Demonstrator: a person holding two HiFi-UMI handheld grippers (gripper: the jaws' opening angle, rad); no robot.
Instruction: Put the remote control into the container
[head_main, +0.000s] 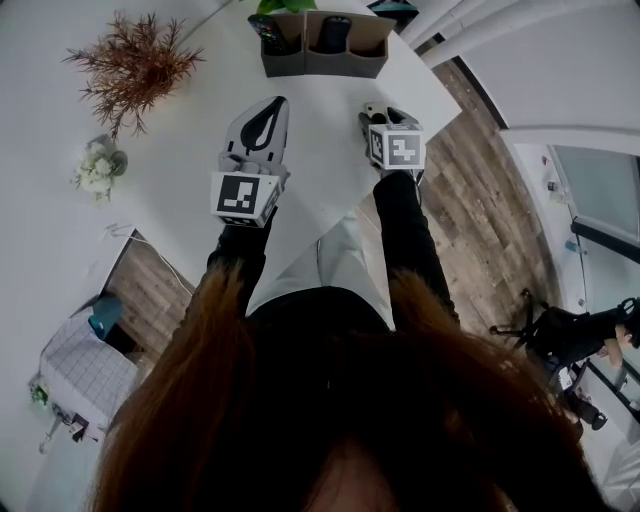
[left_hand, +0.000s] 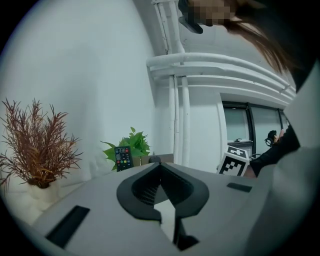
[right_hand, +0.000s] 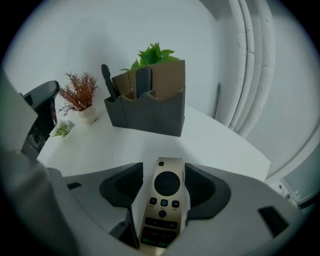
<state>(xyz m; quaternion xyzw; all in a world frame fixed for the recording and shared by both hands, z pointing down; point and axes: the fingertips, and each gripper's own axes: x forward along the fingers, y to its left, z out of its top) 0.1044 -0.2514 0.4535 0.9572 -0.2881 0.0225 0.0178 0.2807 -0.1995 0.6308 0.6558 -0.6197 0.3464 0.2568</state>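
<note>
Remote control (right_hand: 163, 207), gold-coloured, was seen lying flat on the white tabletop (right_hand: 210, 140) between the right tongs (right_hand: 164, 172), which were spread wide and not pressed on it. It seemed to lie nearer to the right jaw, so a skewed grip could be expected: the thin, smooth body might be pushed aside or turned when the tongs are closed. The left tongs (left_hand: 160, 170) were closed together, empty. Farther away the container (right_hand: 150, 112) was standing, two compartments already taken by dark remotes (right_hand: 143, 82). Its rim could be struck if the seemingly free right compartment was missed.
</note>
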